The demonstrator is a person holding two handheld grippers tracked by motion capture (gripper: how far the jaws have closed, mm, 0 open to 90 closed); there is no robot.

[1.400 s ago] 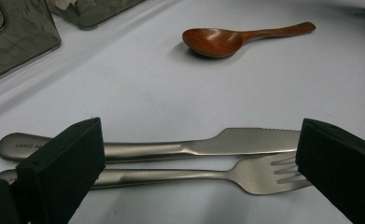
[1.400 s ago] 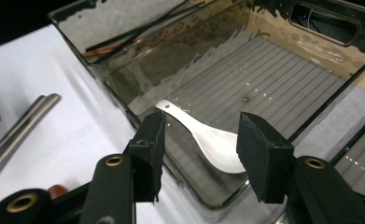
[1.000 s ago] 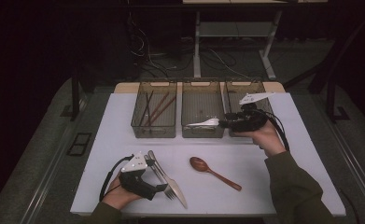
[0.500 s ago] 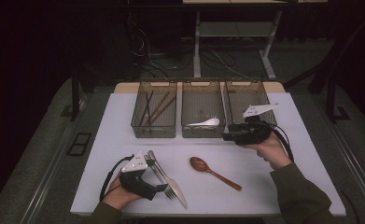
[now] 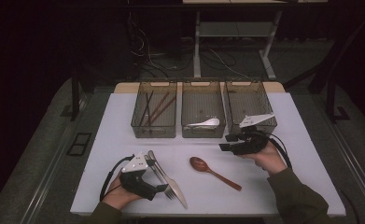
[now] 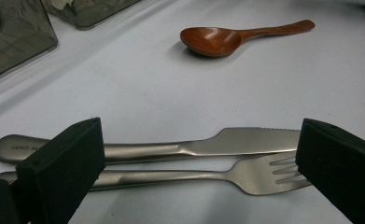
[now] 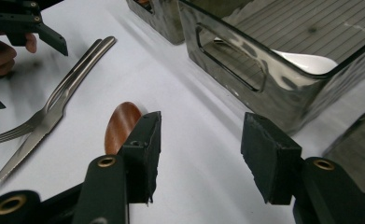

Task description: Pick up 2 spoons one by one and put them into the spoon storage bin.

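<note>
Left tongs: my left gripper (image 5: 164,187) sits nearest me at the front left of the table (image 5: 287,121), jaws spread wide and gripping nothing.
Fork: the fork (image 6: 236,175) lies flat on the table between those spread jaws, its tines toward the jaw on the right of the left gripper view; neither pad presses on it.
Knife: the knife (image 6: 245,140) lies just beside the fork, on its far side in the left gripper view, the two running side by side.
Wooden spoon: the wooden spoon (image 5: 213,170) rests on the table mid-front, bowl to the left, handle slanting toward my right forearm; it lies between my two hands.
Right tongs: my right gripper (image 5: 224,143) hangs low over the table just in front of the bins, jaws apart and empty; in the right gripper view the spoon bowl (image 7: 122,123) shows just beyond one jaw.
Middle bin: the middle bin (image 5: 203,86) holds a white spoon (image 5: 203,123) at its near end.
Left bin: the left bin (image 5: 154,86) holds chopsticks (image 5: 159,108).
Right bin: the right bin (image 5: 264,100) stands just behind my right hand.
</note>
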